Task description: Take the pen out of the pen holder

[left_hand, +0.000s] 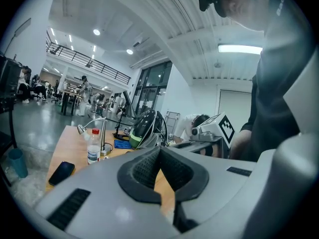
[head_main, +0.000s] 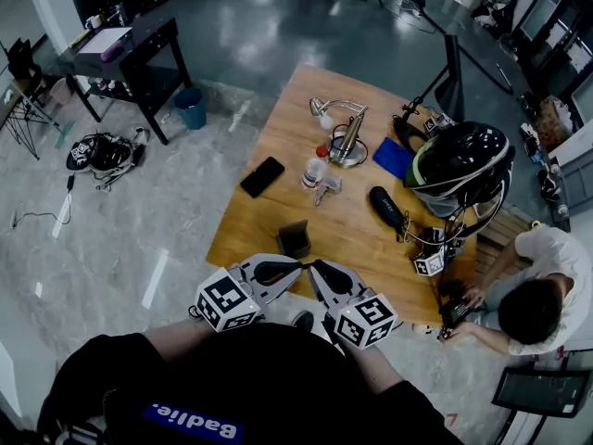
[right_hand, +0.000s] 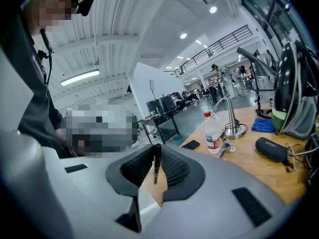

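Right gripper view: right gripper (right_hand: 155,159) is clenching a slim black pen (right_hand: 156,164) between its dark ribbed pads. The pen is standing roughly upright, with its lower end hanging below the pads.
Left gripper: left gripper (left_hand: 160,152) is sitting with its jaws pressed together and gripping nothing.
Pose: in head view both grippers are hovering over the near edge of the light wooden table (head_main: 352,230), tips almost meeting.
Pen holder: small dark square pen holder (head_main: 295,239) is standing on the table just beyond the gripper tips. The pen is sitting in the right jaws, not in the holder.
Mid table: black smartphone (head_main: 262,176) is lying flat. Clear plastic water bottle with red cap (head_main: 315,168) is standing near it, just beside the silver gooseneck desk lamp (head_main: 345,133).
Far table: blue cloth (head_main: 393,157) and black oblong case (head_main: 385,208) are lying by the black helmet with green trim (head_main: 460,163).
Floor, right: person in white shirt (head_main: 537,295) is crouching beside the table.
Floor, far left: black side table (head_main: 139,49) is standing with a blue bin (head_main: 192,108) beside it.
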### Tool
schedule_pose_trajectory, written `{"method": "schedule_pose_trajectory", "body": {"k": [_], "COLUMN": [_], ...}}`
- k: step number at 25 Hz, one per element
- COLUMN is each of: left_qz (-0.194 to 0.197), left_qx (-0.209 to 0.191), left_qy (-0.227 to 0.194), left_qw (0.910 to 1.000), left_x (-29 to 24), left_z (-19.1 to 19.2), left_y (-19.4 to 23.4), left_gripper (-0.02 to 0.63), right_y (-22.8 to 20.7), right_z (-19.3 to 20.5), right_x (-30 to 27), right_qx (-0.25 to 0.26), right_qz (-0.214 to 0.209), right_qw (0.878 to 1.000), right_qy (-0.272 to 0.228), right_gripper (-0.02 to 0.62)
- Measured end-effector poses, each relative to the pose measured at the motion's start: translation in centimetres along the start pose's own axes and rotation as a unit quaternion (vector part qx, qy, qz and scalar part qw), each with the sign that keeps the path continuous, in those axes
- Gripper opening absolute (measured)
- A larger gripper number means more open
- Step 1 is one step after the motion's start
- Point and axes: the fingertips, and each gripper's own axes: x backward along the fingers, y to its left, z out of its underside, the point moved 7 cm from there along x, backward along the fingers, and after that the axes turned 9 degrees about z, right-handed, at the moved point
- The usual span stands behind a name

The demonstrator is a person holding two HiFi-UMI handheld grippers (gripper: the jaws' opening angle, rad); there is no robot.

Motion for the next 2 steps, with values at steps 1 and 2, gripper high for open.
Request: {"method": "schedule_pose_trajectory", "body": {"k": [1,2], "left_qz": [0.000,0.000], "left_qx": [0.000,0.000], "left_qy": [0.000,0.000], "left_qw": [1.0000,1.0000], "left_x": [0.02,0.03], "left_z": [-0.03,-0.06], "left_y": [0.02,0.05], "left_gripper": [0.009,0.009], "right_y": [-0.01,-0.02], "right_z": [0.00,-0.01], "right_x": [-0.02,-0.05], "right_qx": [0.000,0.000], "right_qz": [0.000,0.000], "right_qw": [1.000,1.000], "right_qy": [0.000,0.000], "right_gripper": [0.060,0.060]}}
